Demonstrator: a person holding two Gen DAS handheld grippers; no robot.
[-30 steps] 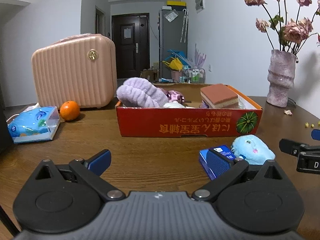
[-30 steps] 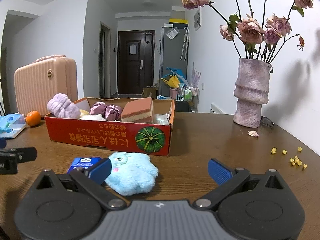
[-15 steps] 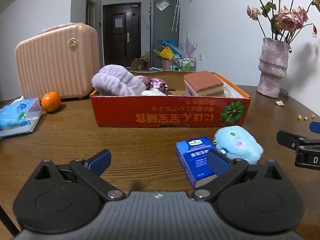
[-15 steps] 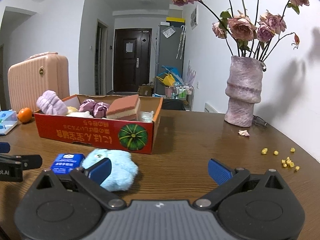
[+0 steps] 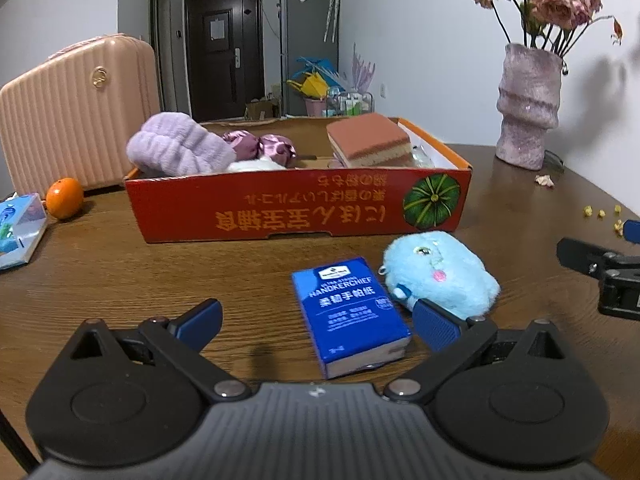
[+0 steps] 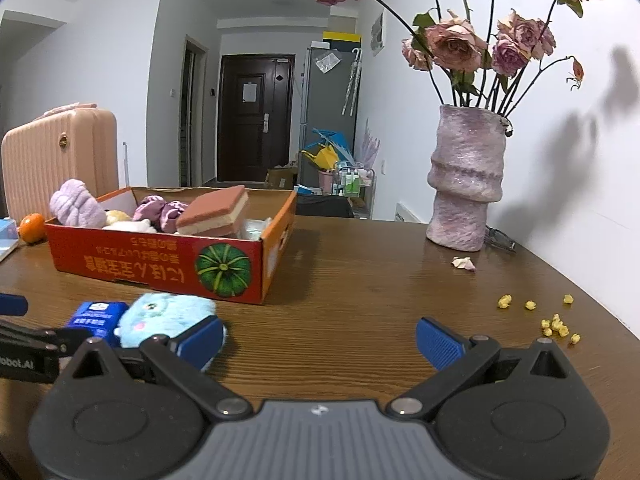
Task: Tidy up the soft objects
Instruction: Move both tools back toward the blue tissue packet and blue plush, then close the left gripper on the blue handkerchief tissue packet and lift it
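Note:
A blue tissue pack [image 5: 349, 312] lies on the wooden table between my left gripper's open fingers, nearer the right one. My left gripper [image 5: 318, 320] is open and empty. A light blue plush toy [image 5: 438, 274] lies just right of the pack; it also shows in the right wrist view [image 6: 166, 316], by my right gripper's left finger. My right gripper [image 6: 320, 338] is open and empty. Behind them stands a red cardboard box [image 5: 300, 210] holding a purple fluffy band [image 5: 178, 150], purple scrunchies [image 5: 260, 146] and a sponge [image 5: 368, 140].
A pink suitcase [image 5: 76, 108], an orange [image 5: 64, 198] and a tissue packet [image 5: 18, 228] are at the left. A vase of dried roses [image 6: 466, 184] stands at the back right. Yellow crumbs [image 6: 552, 320] lie near the table's right edge.
My left gripper has moved right and closer, so the blue tissue pack now lies between its fingers. My right gripper has shifted right, leaving the plush at its left finger.

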